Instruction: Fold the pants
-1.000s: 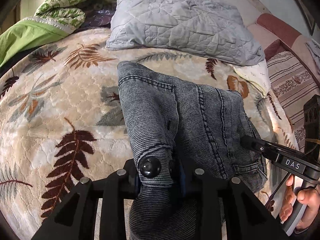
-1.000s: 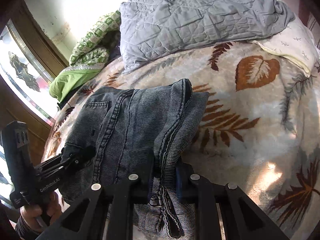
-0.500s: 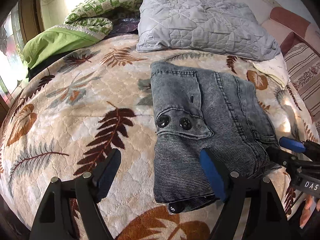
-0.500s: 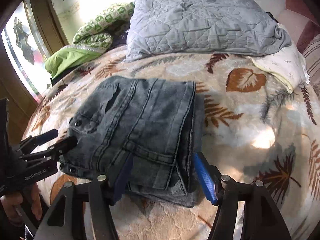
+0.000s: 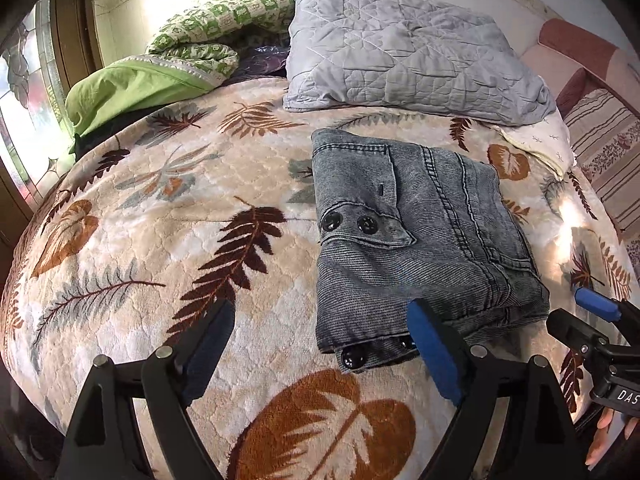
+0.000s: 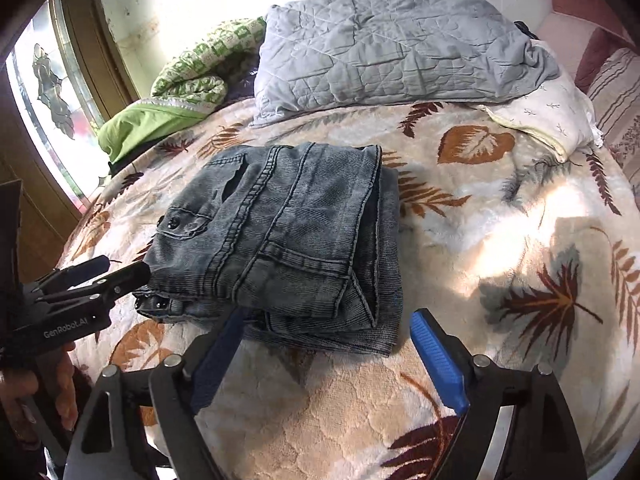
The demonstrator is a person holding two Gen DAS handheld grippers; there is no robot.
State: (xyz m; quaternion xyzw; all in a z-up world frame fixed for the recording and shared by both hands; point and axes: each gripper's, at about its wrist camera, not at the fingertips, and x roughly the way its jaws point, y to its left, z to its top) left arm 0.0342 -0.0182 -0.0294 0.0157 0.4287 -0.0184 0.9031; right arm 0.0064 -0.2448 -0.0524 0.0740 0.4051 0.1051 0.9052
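Nearest the cameras, the left hand-held gripper (image 5: 320,340) and the right hand-held gripper (image 6: 332,344) both stand wide, their jaws having just been opening, with nothing pressed between the blue pads (image 5: 434,354). Just ahead of both lie the grey denim pants (image 5: 408,240), folded into a compact stack on the leaf-patterned bed cover (image 5: 160,240), their near edge close before the fingertips. Farther beyond the pants rest a grey quilted pillow (image 5: 408,60) and a green bundle of bedding (image 5: 140,88).
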